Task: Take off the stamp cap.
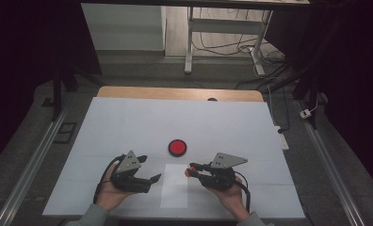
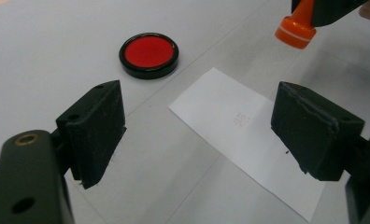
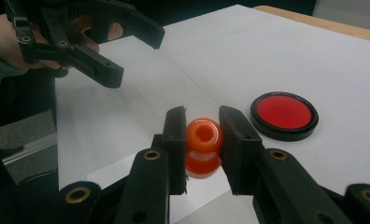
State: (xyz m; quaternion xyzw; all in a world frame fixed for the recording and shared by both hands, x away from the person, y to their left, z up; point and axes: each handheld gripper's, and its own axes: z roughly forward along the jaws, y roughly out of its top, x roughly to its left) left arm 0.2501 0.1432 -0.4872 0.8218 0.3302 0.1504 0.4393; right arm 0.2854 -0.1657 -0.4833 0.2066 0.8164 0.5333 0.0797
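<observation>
Right tongs (image 3: 202, 140) around orange stamp (image 3: 203, 145), beside red ink pad (image 3: 284, 115)

Lighting: dim throughout, the high view darkest, with near-black borders and its brightest patch on the floor beyond the white table (image 1: 128, 122). Gripper views: soft, even overhead light, faint diffuse shadows, mild sheen on the red ink pad (image 2: 148, 54). Focus: close black jaws slightly soft; high view grainy.
</observation>
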